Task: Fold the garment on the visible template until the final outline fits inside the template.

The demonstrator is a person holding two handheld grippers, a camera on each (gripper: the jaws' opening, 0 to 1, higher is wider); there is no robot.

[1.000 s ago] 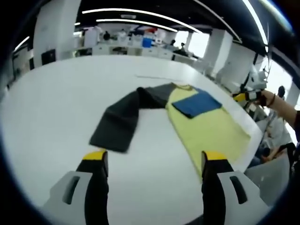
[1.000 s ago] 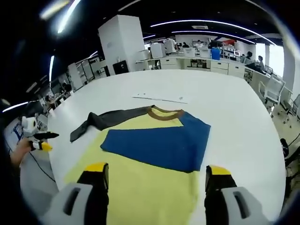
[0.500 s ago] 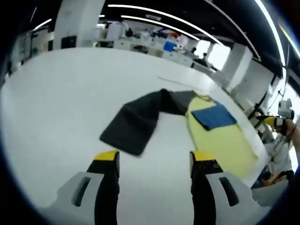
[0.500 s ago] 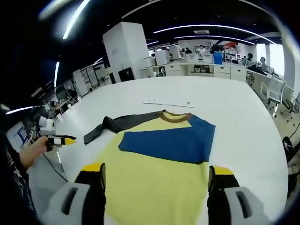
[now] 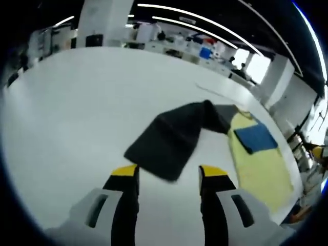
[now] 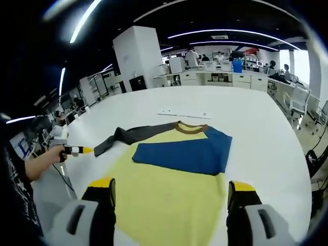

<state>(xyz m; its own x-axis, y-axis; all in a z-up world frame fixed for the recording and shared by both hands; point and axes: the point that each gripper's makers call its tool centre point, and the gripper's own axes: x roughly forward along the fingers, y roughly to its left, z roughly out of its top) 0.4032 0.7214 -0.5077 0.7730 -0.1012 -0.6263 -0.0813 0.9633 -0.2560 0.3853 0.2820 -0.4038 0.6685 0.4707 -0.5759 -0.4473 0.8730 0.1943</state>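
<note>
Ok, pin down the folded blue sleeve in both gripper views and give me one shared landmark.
Left gripper view: blue sleeve lies right of centre, on the yellow body, beyond the jaws.
Right gripper view: centre, across the chest, below the brown collar.
Shared landmark: dark grey sleeve.

The left gripper [image 5: 167, 174] hangs above the white table [image 5: 61, 118], its 2 yellow-tipped jaws parted. The right gripper [image 6: 169, 188] hangs over the same table, jaws wide apart. A hand [image 6: 43, 161] carries the left gripper beyond the table's edge.
</note>
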